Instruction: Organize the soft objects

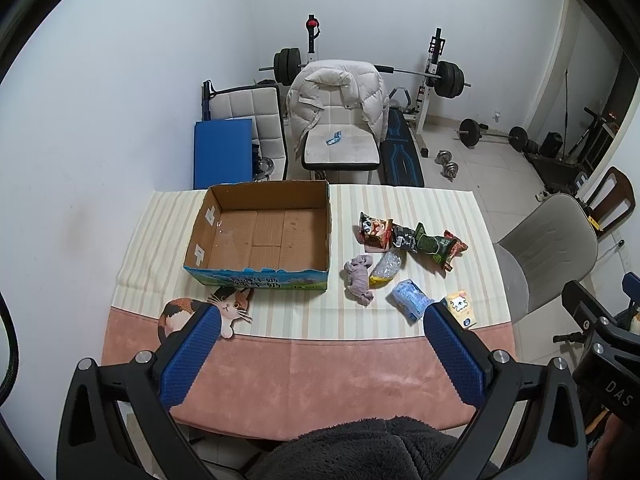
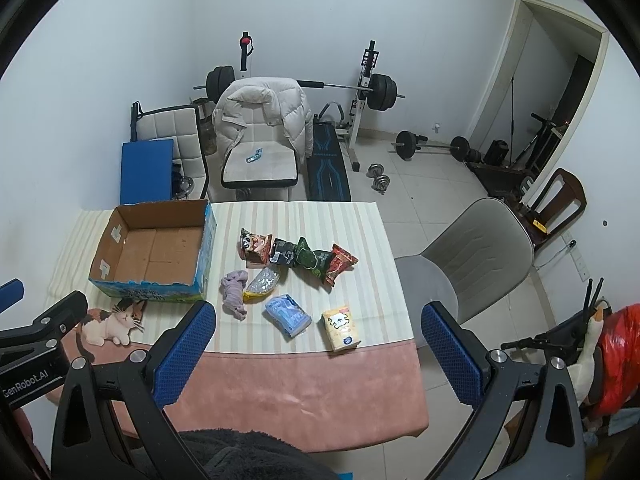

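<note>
Two wide-open hand-held grippers, left (image 1: pixel 320 322) and right (image 2: pixel 316 320), above one cardboard box (image 1: pixel 262 236), two tissue packs (image 2: pixel 288 316), one grey sock (image 2: pixel 235 293).

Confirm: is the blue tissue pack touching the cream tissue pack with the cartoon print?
Apart. The right wrist view shows a strip of striped tablecloth between the blue tissue pack and the cream tissue pack with the cartoon print.

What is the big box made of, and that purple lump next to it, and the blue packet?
The box looks like cardboard: dull brown inside, printed glossy blue outside, torn rim. The purple lump seems soft knitted cloth, wrinkled and floppy, maybe a sock. The blue packet looks like thin plastic wrap, slightly shiny and creased, probably around tissues.
</note>
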